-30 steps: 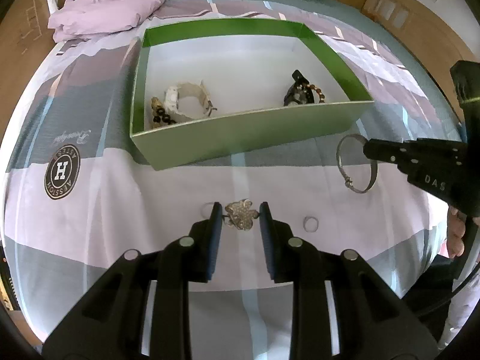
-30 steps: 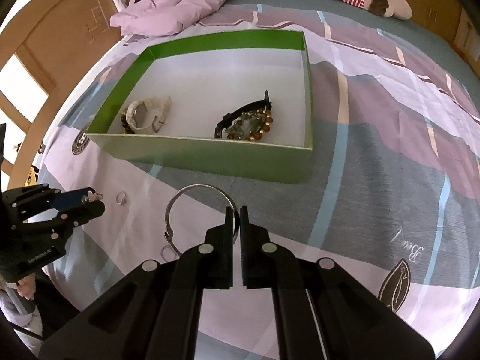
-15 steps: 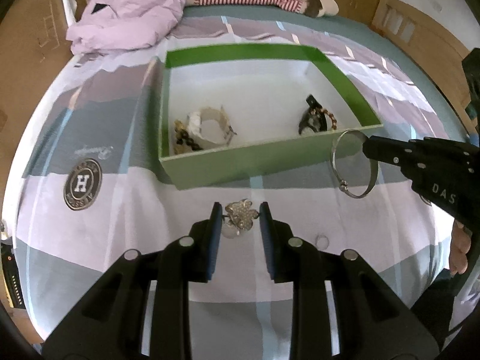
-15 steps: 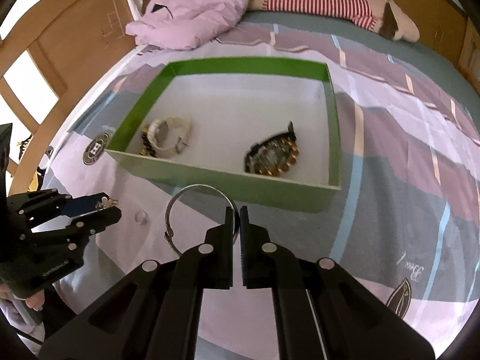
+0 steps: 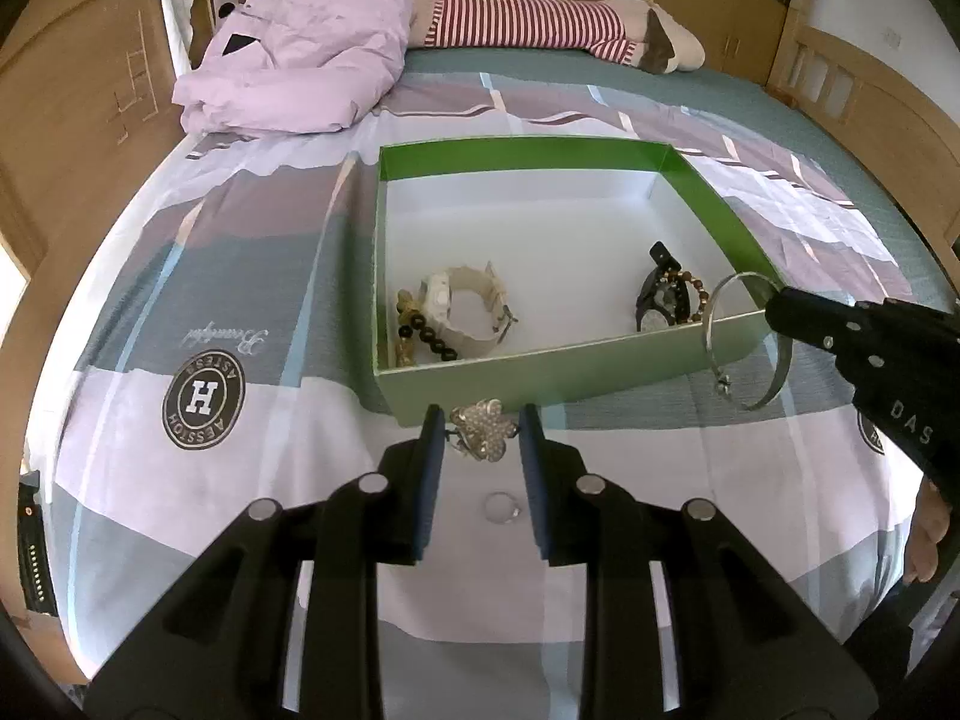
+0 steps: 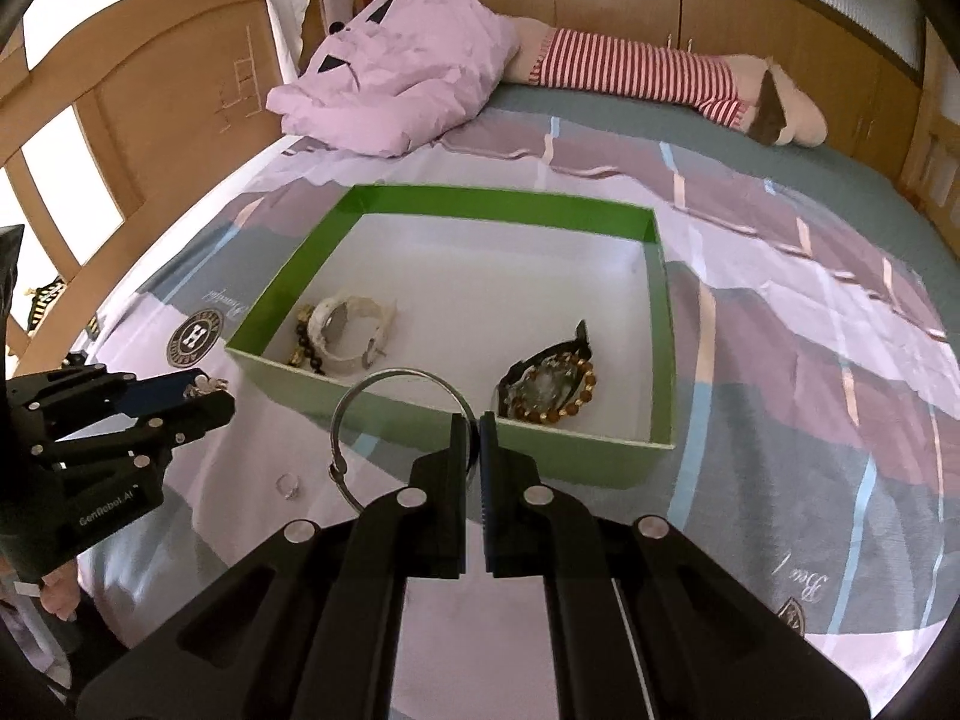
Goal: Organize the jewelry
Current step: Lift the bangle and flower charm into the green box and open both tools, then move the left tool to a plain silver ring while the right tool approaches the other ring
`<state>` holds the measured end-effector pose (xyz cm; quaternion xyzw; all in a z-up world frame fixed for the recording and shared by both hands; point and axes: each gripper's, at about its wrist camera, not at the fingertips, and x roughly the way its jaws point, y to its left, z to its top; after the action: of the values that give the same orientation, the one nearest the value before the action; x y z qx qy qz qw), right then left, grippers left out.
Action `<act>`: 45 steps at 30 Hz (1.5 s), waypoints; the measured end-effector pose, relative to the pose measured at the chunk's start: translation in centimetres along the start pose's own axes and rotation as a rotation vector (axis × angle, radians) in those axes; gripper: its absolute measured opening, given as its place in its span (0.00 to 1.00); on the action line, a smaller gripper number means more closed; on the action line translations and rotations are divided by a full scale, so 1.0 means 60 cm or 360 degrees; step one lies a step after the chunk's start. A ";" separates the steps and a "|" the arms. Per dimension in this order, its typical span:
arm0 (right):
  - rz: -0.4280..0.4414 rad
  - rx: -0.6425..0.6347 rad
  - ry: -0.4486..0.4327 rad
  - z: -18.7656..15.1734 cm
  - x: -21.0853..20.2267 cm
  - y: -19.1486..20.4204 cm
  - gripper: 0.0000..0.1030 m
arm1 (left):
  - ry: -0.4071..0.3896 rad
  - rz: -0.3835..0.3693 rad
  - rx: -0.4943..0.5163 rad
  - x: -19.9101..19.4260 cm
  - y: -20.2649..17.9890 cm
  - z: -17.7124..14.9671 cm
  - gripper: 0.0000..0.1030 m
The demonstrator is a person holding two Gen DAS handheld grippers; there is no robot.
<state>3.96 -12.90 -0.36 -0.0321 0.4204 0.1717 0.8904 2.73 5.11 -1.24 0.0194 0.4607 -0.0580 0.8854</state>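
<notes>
Two grips: your left gripper [image 5: 482,433] clamps flower brooch [image 5: 483,420], right gripper [image 6: 473,433] pinches silver bangle [image 6: 396,414], near green box [image 6: 414,420] front wall.

Patchwork-covered bed [image 5: 600,618], green box [image 5: 540,381] laid mid-bed, small ring [image 5: 501,507] before box, lilac jacket [image 5: 300,60] and striped plush [image 5: 540,21] behind box

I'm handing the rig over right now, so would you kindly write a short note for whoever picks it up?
Left tongs: shut on the flower brooch, held just short of the green box.
Right tongs: shut on the silver bangle, held at the box's near wall.
Done: white watch, dark bead bracelet, black watch and brown bead bracelet lie in the box.
Left: drop brooch and bangle in; the small ring is on the bedspread.
</notes>
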 end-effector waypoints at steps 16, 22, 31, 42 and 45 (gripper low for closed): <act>-0.0011 0.0077 -0.0165 0.016 0.000 -0.015 0.04 | -0.0118 -0.0025 -0.0054 0.018 0.008 0.094 0.24; -0.0020 0.0204 -0.0093 0.028 0.065 -0.057 0.04 | 0.0046 -0.0104 -0.0106 0.109 0.015 0.121 0.24; 0.0010 0.0279 0.0023 0.018 0.101 -0.070 0.06 | 0.0102 -0.0176 -0.0146 0.107 0.026 0.109 0.34; 0.0411 0.0135 0.0273 -0.021 0.042 -0.007 0.40 | 0.0340 -0.0316 -0.0022 0.058 0.009 0.006 0.39; 0.0276 -0.0032 0.0455 -0.053 0.081 0.021 0.38 | 0.0472 -0.0259 -0.0046 0.092 0.010 -0.022 0.38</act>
<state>4.08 -10.99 -6.00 -0.0287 0.5423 0.2456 0.8030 4.87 5.35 -6.49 -0.0225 0.5871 -0.1194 0.8003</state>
